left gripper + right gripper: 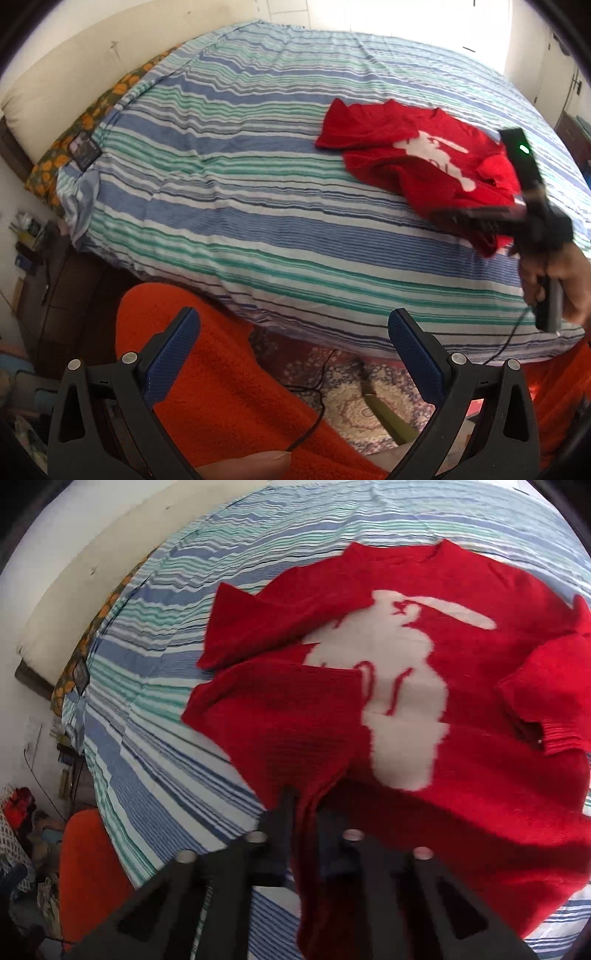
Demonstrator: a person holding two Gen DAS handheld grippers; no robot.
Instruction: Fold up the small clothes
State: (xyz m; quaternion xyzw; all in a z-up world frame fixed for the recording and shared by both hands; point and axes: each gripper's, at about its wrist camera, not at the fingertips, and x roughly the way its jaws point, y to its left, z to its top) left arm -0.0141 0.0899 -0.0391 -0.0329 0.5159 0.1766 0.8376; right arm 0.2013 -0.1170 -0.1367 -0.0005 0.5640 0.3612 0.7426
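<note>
Colours and patterns on the striped bedsheet [258, 177]

Bedsheet: blue, green, white stripes. Sweater [424, 720] on it: red, white motif. Left gripper [293, 354] below it: blue pads, black frame.

A: Where is the left gripper [293, 334]?

B: It is held low. Its two blue pads [415, 356] are far apart, so it is wide open, and nothing is between them.

A: And the right gripper [304, 805]?

B: Its two dark fingers [282, 812] are squeezed close together. A fold of red cloth is pinched between them.

A: Can you see a hand?

B: Yes. In the left view, the right hand [554, 284] is wrapped around the dark handle. The picture is blurry there.
</note>
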